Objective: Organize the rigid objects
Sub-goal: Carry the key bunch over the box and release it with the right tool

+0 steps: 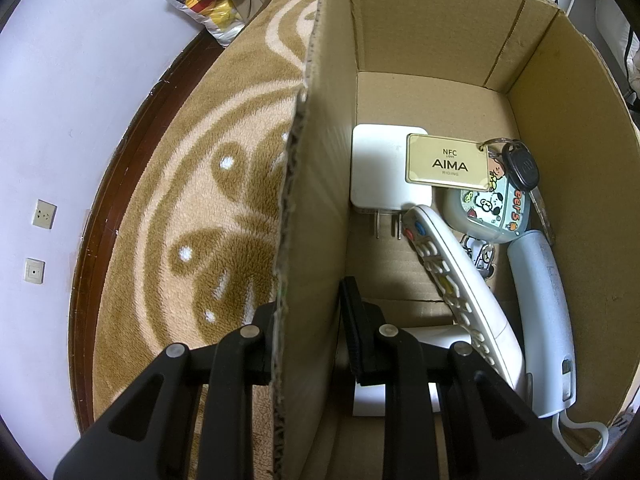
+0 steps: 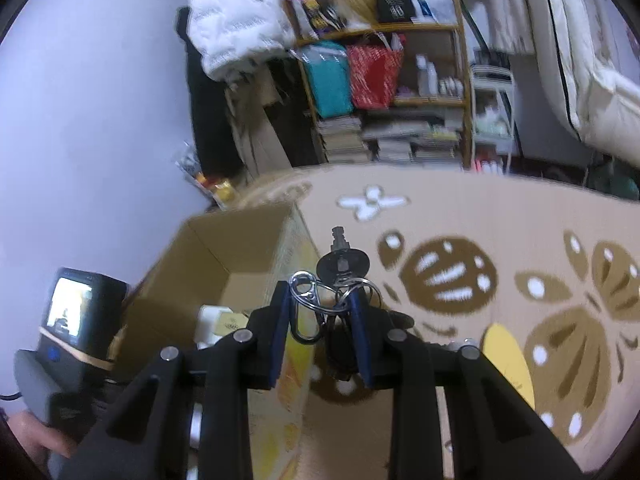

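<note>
An open cardboard box stands on a patterned rug. My left gripper is shut on the box's left wall, one finger outside and one inside. In the box lie a white charger, a gold NFC key tag with a black key, a cartoon-printed case, a white remote and a pale grey handheld device. In the right wrist view my right gripper is shut on a bunch of keys with a silver carabiner, held in the air just right of the box.
The beige rug with brown leaf shapes spreads to the right, with a yellow item on it. A stuffed shelf and hanging clothes stand behind. A plastic bag lies by the wall. A hand holds the left gripper unit.
</note>
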